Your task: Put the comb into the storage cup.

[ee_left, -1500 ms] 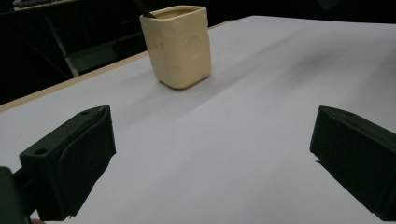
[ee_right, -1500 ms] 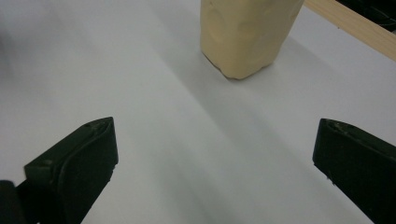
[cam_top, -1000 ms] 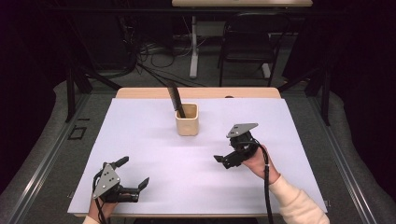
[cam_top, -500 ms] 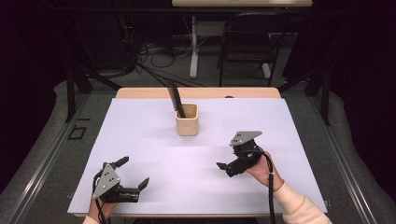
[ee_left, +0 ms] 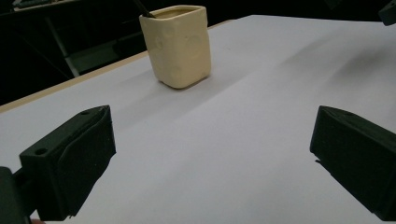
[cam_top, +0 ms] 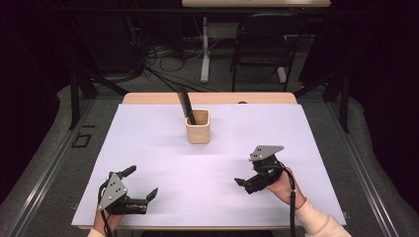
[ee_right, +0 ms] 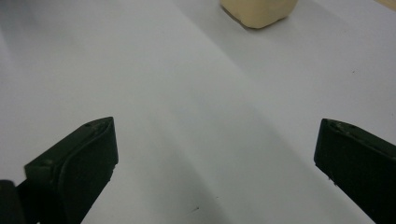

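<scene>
In the high view, a cream square cup of soft-looking plastic [cam_top: 198,133] is seen at upper centre of the white-covered table [cam_top: 148,148], a black flat tool [cam_top: 186,105] leaning out of it to the upper left. The left gripper [cam_top: 140,182] is held at lower left, the right gripper [cam_top: 245,184] at lower right; both are spread wide and nothing is gripped.

In the left gripper view, the cup [ee_left: 177,45] is framed at upper centre, well beyond the parted jaws.

In the right gripper view, the cup's base [ee_right: 258,11] is caught at the top edge.

A reach for the cup would best be made level, jaws kept wide, the tool left undisturbed
</scene>
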### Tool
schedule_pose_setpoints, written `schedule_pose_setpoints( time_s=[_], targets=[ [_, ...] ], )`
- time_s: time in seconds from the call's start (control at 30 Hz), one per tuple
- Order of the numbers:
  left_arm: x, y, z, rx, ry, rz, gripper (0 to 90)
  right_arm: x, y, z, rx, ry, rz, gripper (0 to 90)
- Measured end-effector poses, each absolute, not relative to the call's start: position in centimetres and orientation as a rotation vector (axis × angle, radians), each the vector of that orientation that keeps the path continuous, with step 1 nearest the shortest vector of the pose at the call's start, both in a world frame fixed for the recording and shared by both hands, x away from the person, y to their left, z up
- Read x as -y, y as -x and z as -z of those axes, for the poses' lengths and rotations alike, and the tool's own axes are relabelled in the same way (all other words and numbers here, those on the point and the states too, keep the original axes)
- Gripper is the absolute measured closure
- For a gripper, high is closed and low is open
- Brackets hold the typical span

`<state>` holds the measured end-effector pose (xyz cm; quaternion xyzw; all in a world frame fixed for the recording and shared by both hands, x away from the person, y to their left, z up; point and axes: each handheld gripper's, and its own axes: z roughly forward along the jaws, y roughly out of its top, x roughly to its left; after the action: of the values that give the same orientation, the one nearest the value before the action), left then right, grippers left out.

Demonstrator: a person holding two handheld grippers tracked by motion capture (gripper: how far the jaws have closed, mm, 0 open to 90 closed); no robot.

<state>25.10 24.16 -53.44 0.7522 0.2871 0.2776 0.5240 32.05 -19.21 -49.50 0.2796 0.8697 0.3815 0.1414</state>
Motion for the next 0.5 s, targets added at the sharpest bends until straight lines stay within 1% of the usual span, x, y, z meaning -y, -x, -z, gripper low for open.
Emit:
schedule_pose_setpoints(
  time_s=[0.5],
  targets=[
    [-24.2,-25.1,53.4,-0.686,-1.803,-0.665,0.2,20.3,-30.5,50.4,-2.483,-0.820,-1.092,0.0]
  ],
)
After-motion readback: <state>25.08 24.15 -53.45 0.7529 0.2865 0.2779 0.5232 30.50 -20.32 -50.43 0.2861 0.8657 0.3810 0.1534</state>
